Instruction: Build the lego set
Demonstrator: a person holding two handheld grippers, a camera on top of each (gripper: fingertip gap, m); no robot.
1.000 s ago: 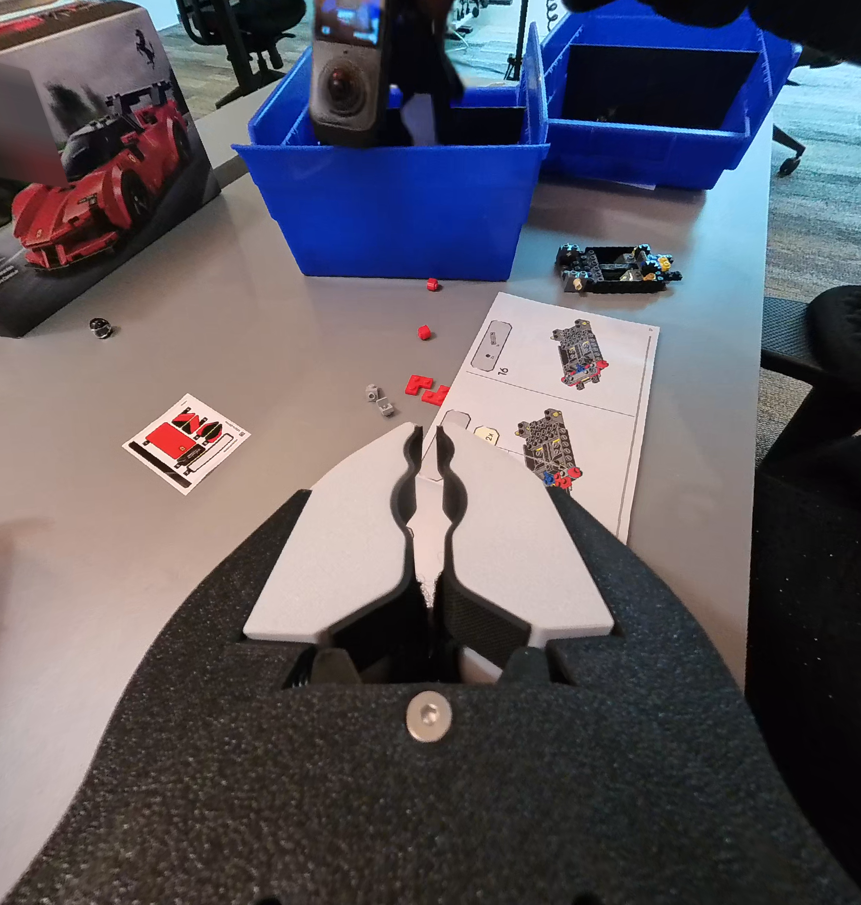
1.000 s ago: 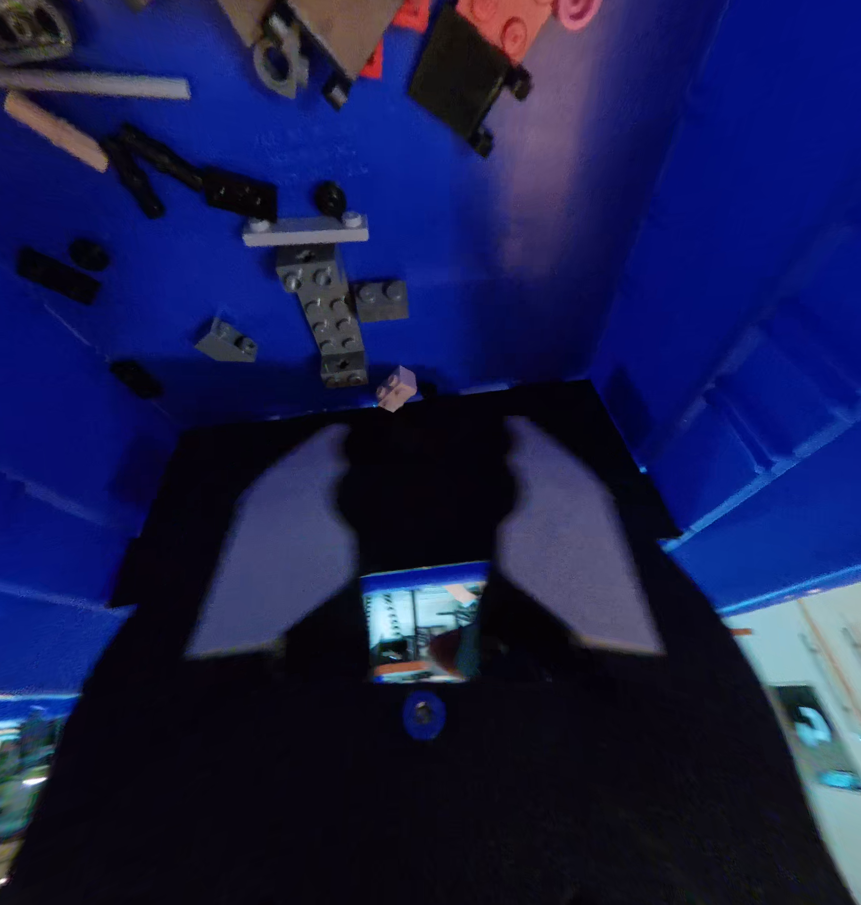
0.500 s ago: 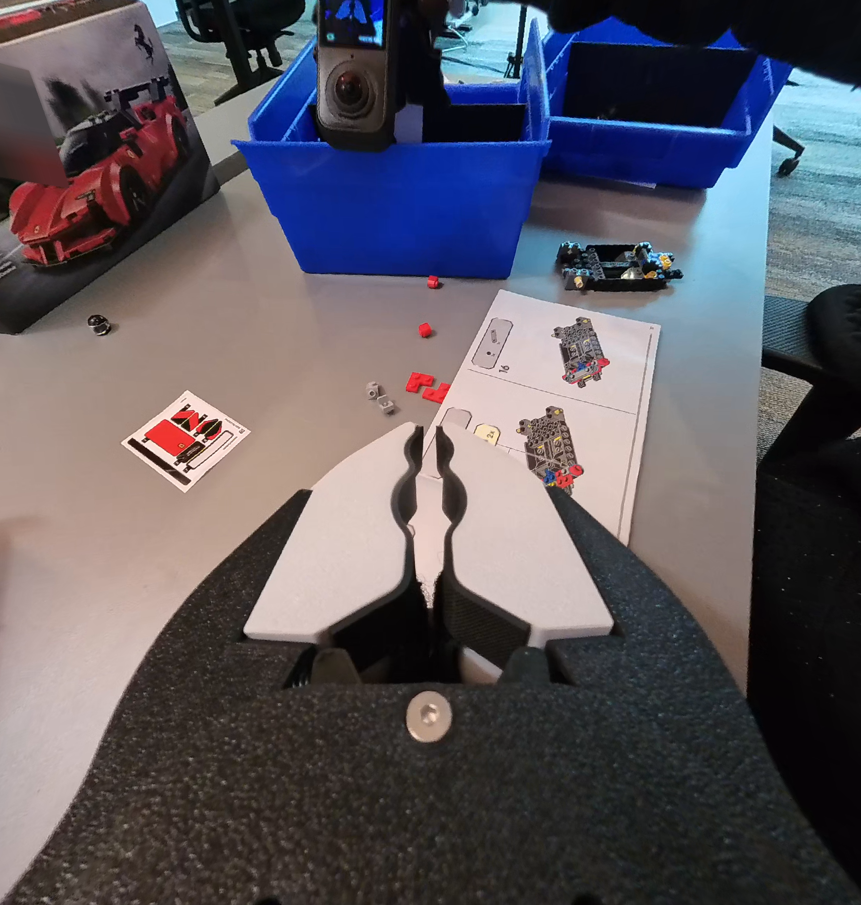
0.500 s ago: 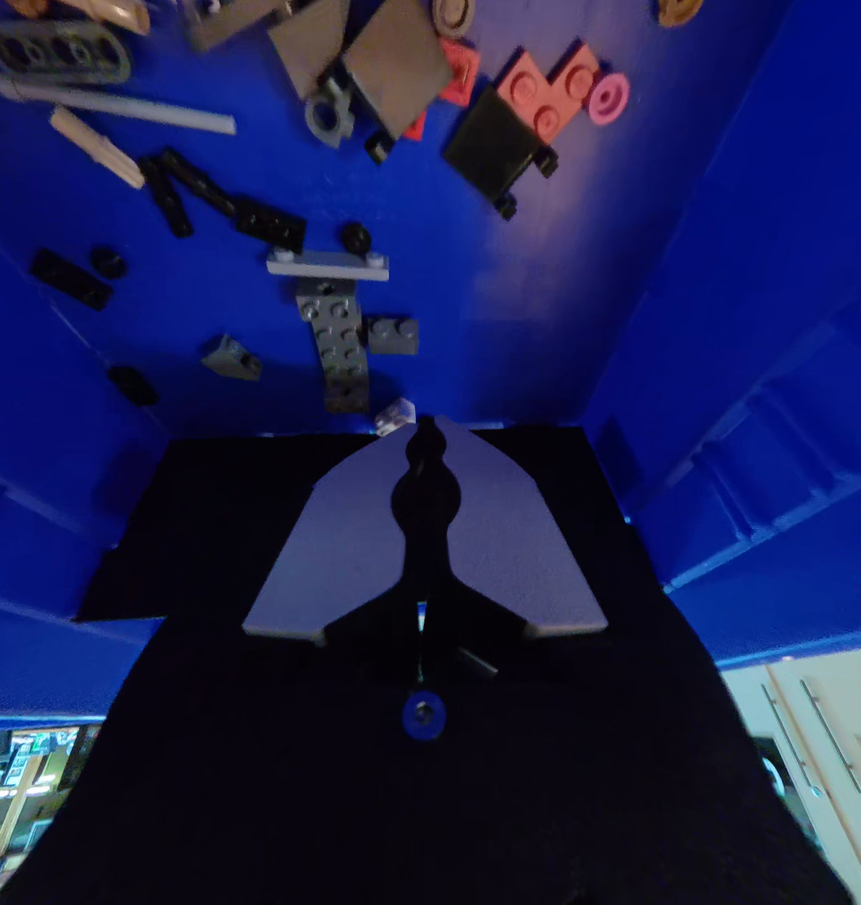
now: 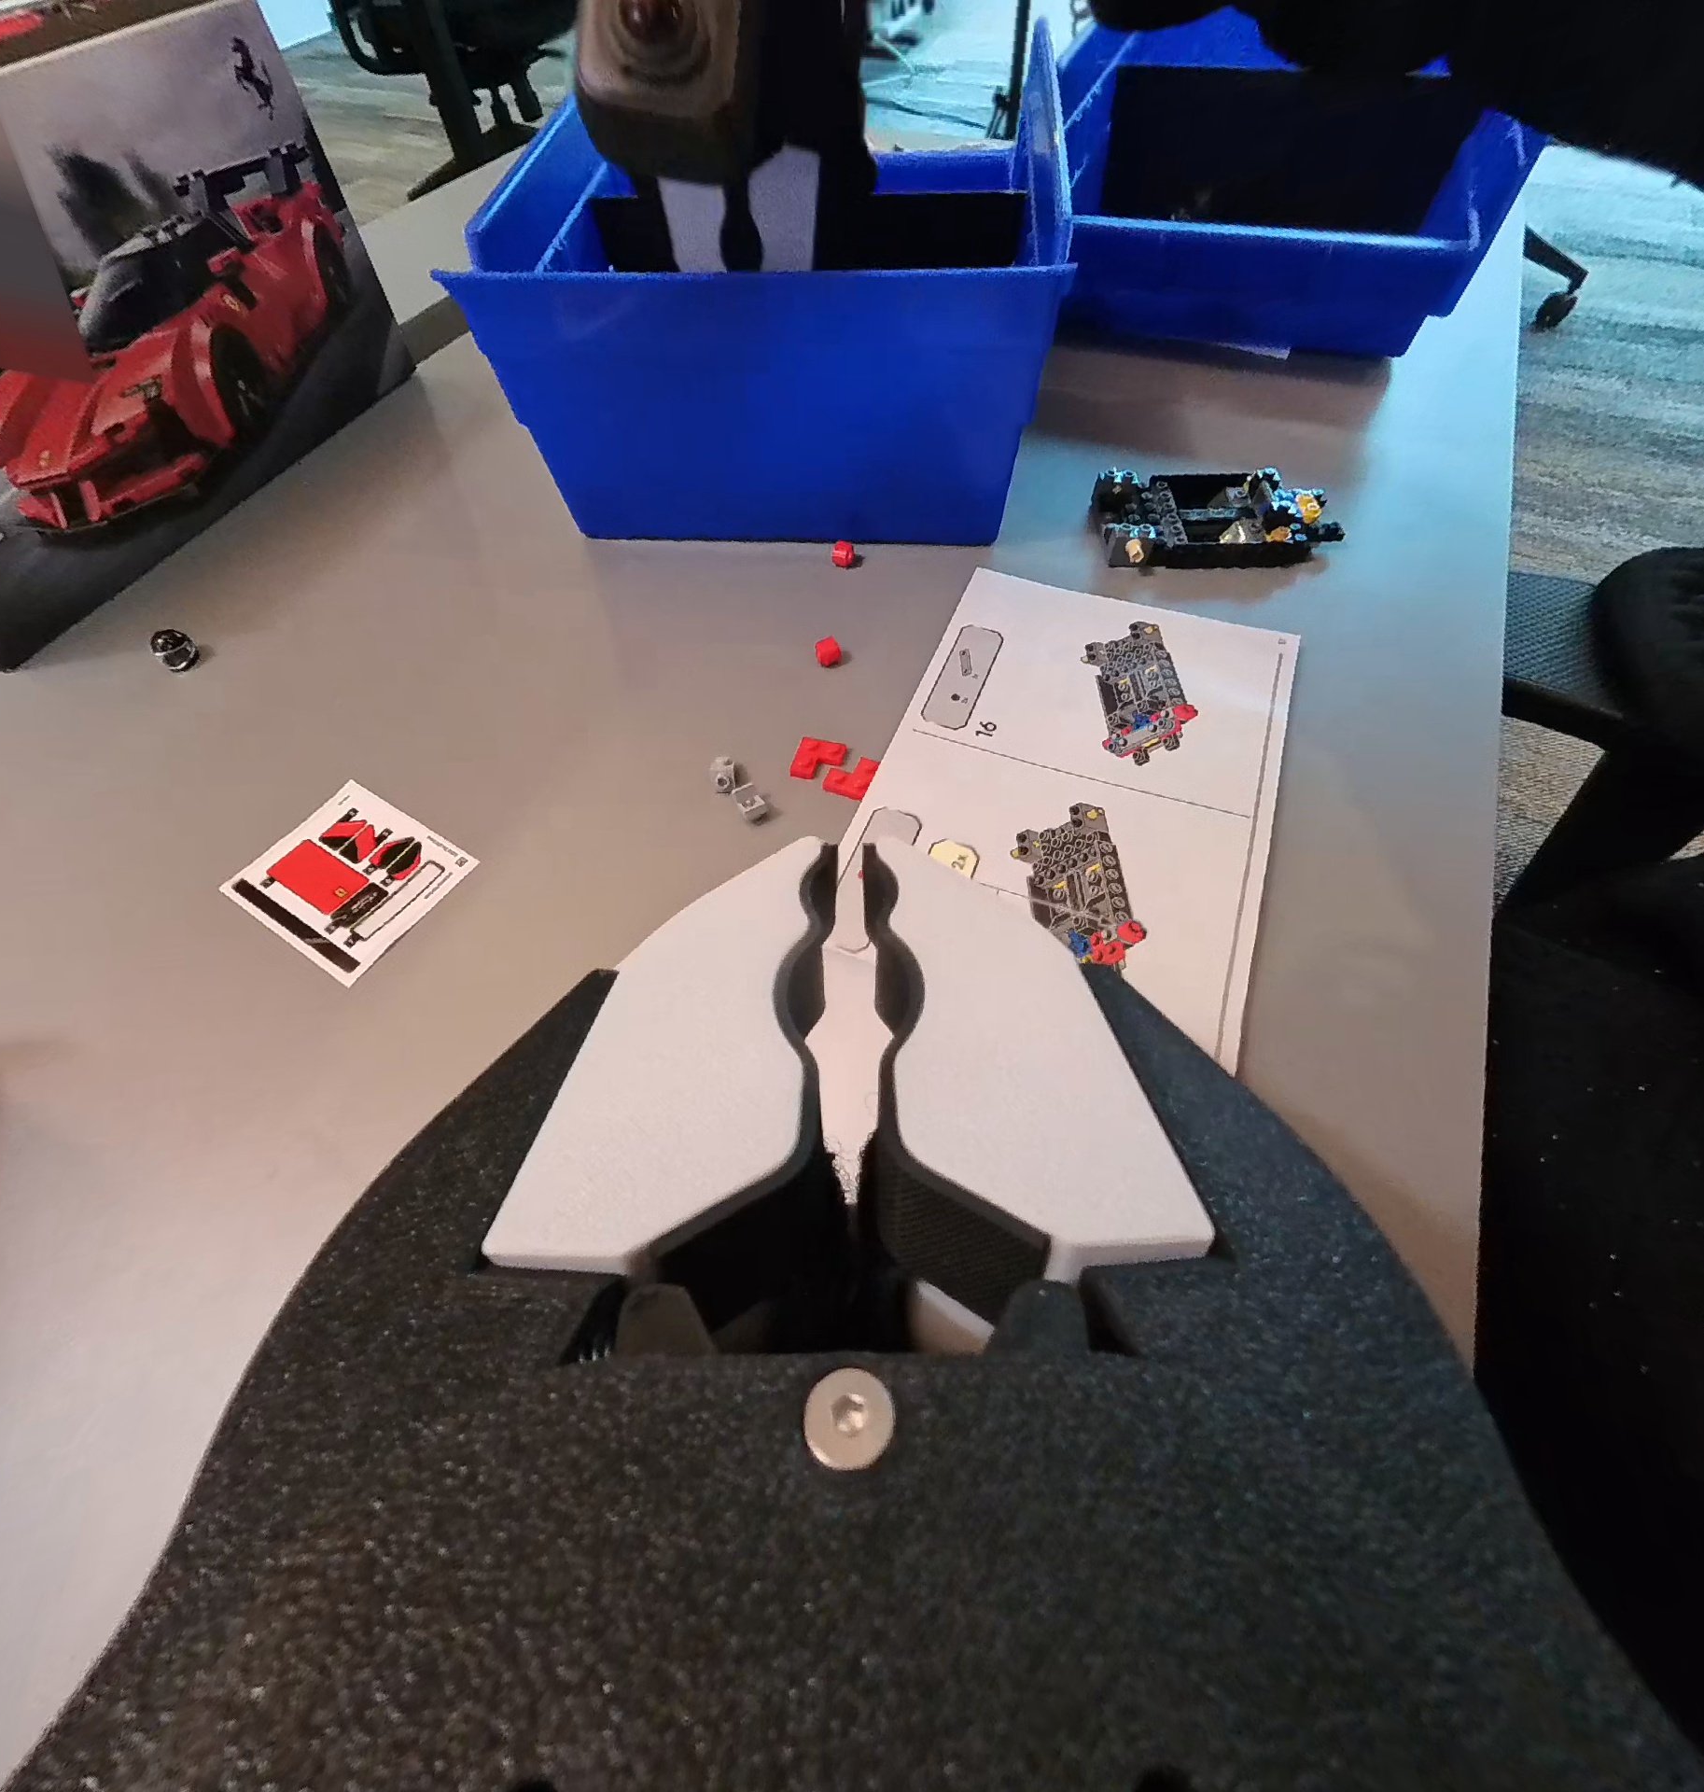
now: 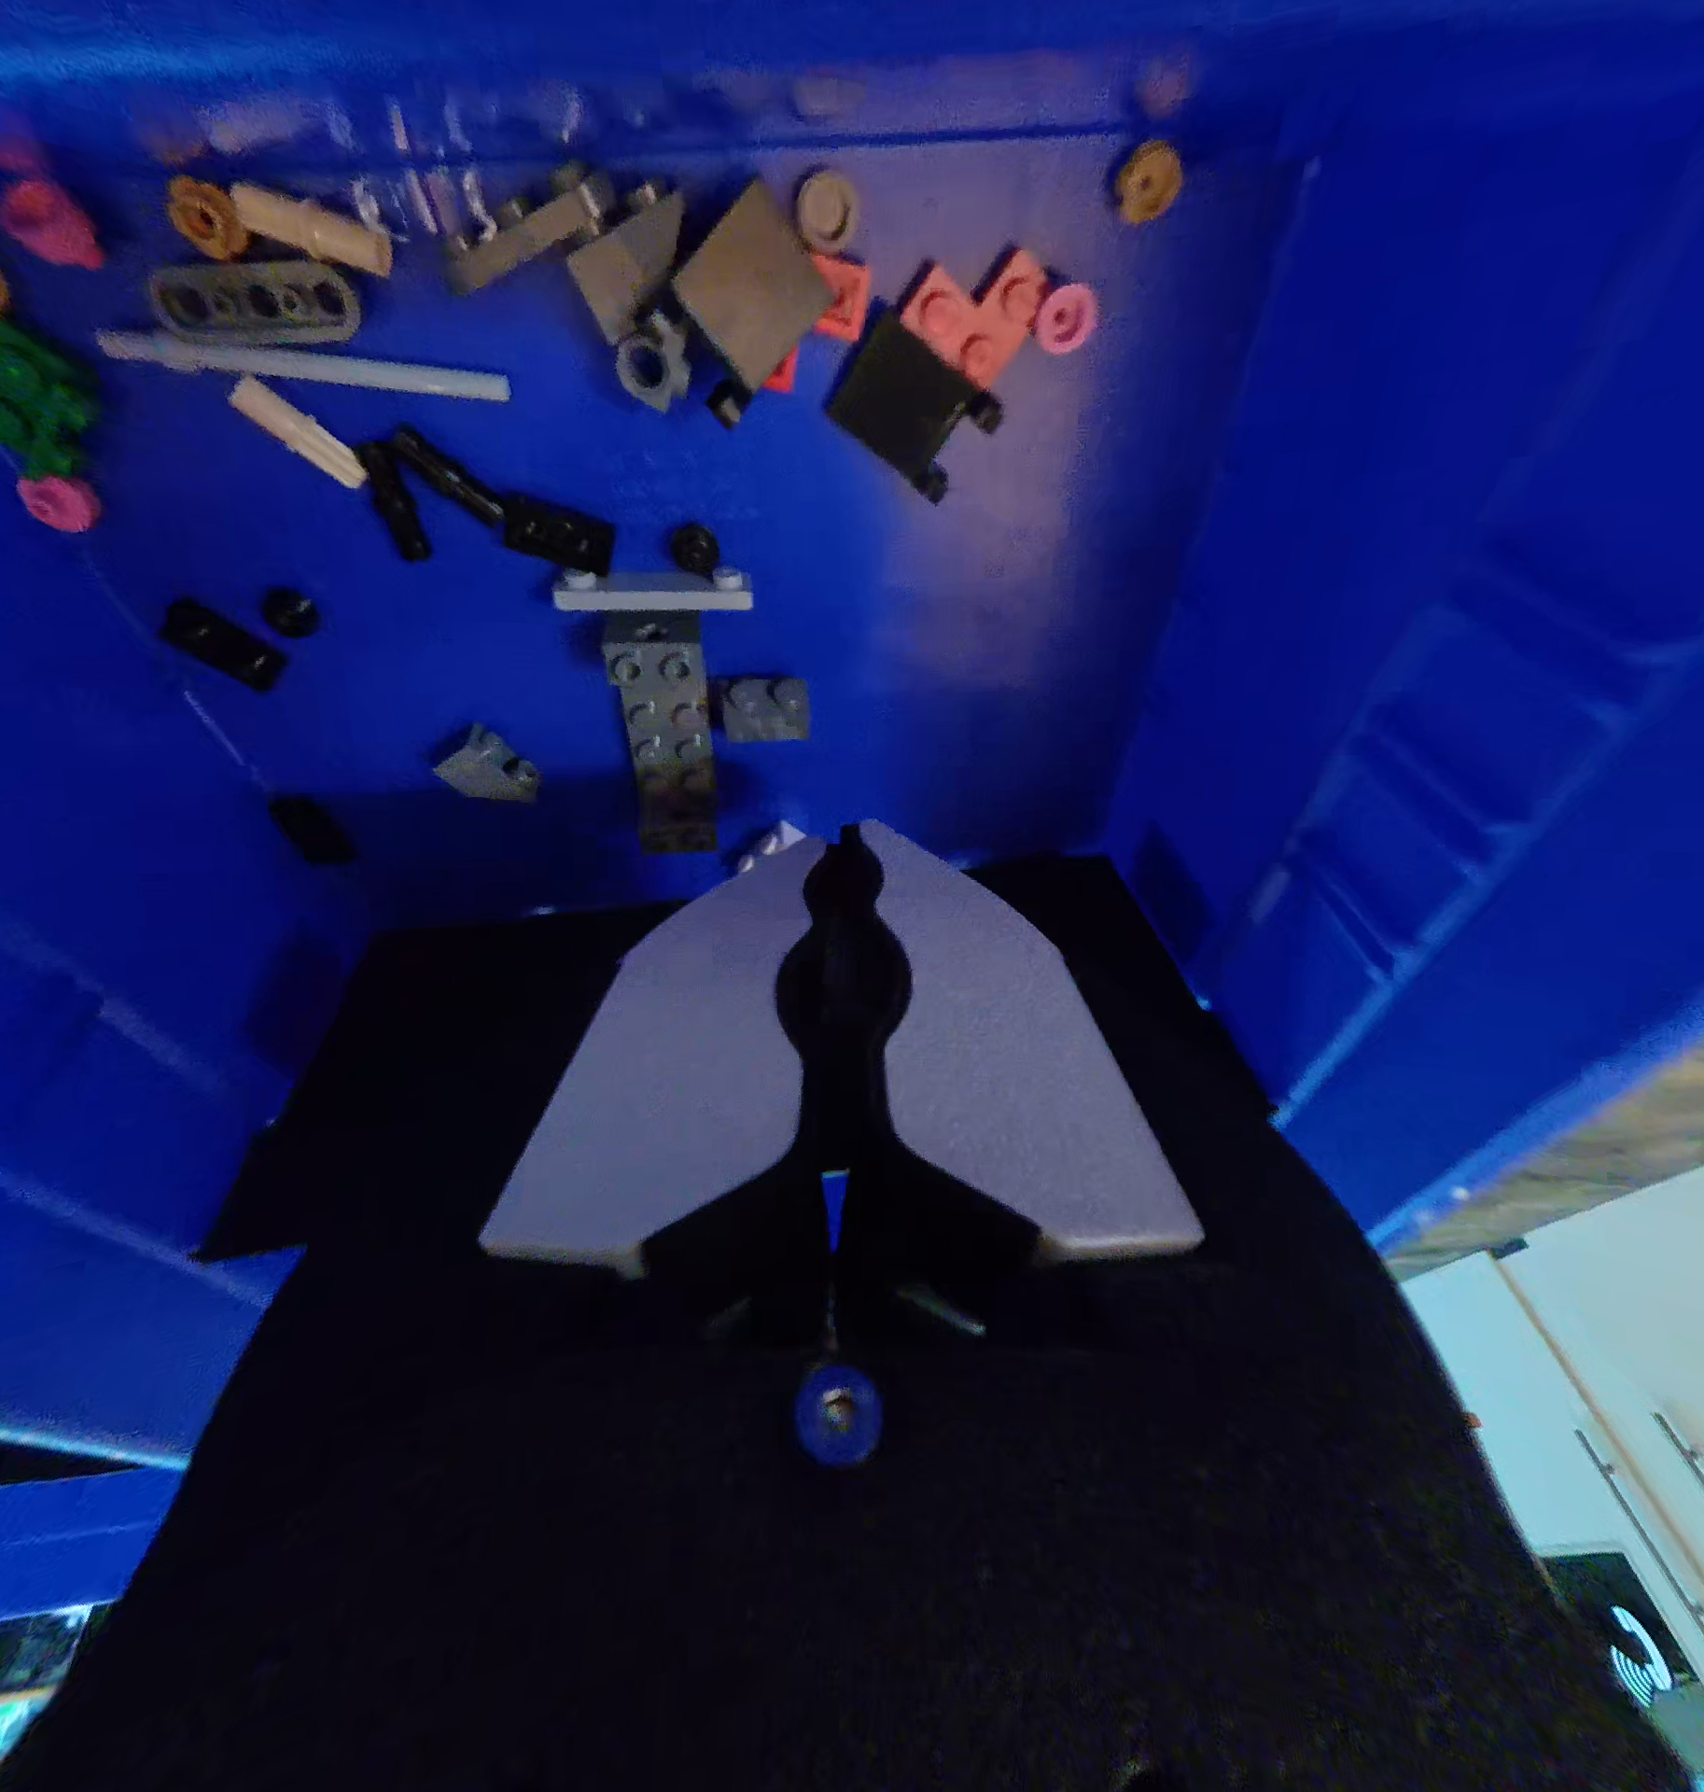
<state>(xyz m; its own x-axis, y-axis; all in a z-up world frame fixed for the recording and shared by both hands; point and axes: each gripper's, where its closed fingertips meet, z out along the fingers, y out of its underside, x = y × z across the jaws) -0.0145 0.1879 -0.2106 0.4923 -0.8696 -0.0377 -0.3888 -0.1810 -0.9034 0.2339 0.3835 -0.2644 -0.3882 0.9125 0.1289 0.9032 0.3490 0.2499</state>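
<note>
The partly built black car frame [image 5: 1214, 507] carries grey, yellow and blue pieces. It lies near the table's [image 5: 441, 659] far right edge, beside the near blue bin [image 5: 780, 388]. The instruction sheet [image 5: 1120, 776] lies just in front of it, with loose red pieces [image 5: 834, 766] along the sheet's left side. A sticker sheet [image 5: 349, 880] lies farther left.

The left gripper [image 5: 848, 858] hovers over the sheet, fingers nearly closed and empty.

The right gripper [image 6: 848, 839] is inside the bin, fingers closed. A small pale piece [image 6: 769, 846] sits at its left fingertip; whether it is gripped cannot be told.
</note>
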